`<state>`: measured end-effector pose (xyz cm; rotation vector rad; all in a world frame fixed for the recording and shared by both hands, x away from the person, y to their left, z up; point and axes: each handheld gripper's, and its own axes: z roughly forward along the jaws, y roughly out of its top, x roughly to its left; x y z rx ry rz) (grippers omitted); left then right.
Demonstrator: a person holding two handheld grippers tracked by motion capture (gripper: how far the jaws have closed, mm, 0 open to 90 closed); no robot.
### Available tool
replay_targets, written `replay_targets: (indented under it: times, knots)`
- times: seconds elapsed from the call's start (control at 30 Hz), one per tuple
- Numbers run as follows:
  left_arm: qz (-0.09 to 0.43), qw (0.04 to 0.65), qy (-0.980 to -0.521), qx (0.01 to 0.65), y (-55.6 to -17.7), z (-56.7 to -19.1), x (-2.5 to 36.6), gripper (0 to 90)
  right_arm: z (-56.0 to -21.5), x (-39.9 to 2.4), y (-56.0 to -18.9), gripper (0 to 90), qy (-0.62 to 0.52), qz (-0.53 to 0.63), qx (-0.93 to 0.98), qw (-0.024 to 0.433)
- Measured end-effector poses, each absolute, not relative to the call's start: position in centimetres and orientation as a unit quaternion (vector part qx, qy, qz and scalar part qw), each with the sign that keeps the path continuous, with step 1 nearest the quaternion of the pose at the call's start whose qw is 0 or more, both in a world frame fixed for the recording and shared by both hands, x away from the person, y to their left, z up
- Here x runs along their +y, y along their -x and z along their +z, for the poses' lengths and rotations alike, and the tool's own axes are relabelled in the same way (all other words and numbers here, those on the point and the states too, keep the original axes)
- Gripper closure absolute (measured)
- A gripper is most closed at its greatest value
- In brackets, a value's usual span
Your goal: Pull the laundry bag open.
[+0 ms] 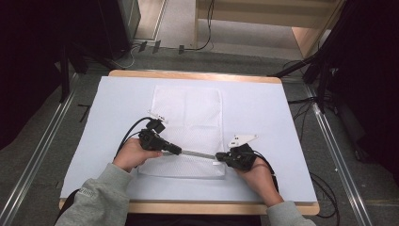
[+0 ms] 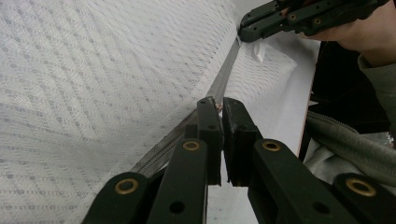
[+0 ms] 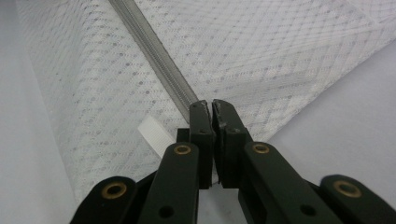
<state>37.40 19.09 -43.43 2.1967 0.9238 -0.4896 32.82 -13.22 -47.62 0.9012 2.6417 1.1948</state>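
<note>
- High view: a white mesh bag (image 1: 188,132) is being kept flat on the table (image 1: 263,108), its zipper (image 1: 197,153) running along the near edge.
- The left gripper (image 2: 220,105) is being clamped on the zipper pull.
- The right gripper (image 3: 208,108) is being clamped on the zipper's end.
- The stage is judged to be zipping or unzipping; which one cannot be told.

Table (image 1: 263,103) bare around mesh bag (image 1: 188,113) (grippers crowd near edge).

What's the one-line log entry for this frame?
scene: white mesh bag flat on table | left gripper: shut on zipper | right gripper: shut on bag's zipper end | zipper: taut between them
</note>
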Motion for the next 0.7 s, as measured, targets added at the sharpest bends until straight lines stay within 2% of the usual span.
replay_targets:
  times: [0.7]
  knots:
    - [-0.193,0.343,-0.841,0.370,-37.5,-43.2,21.4,87.7,-47.6,-13.2,-32.9,88.7,-0.293,0.394,0.869,0.051]
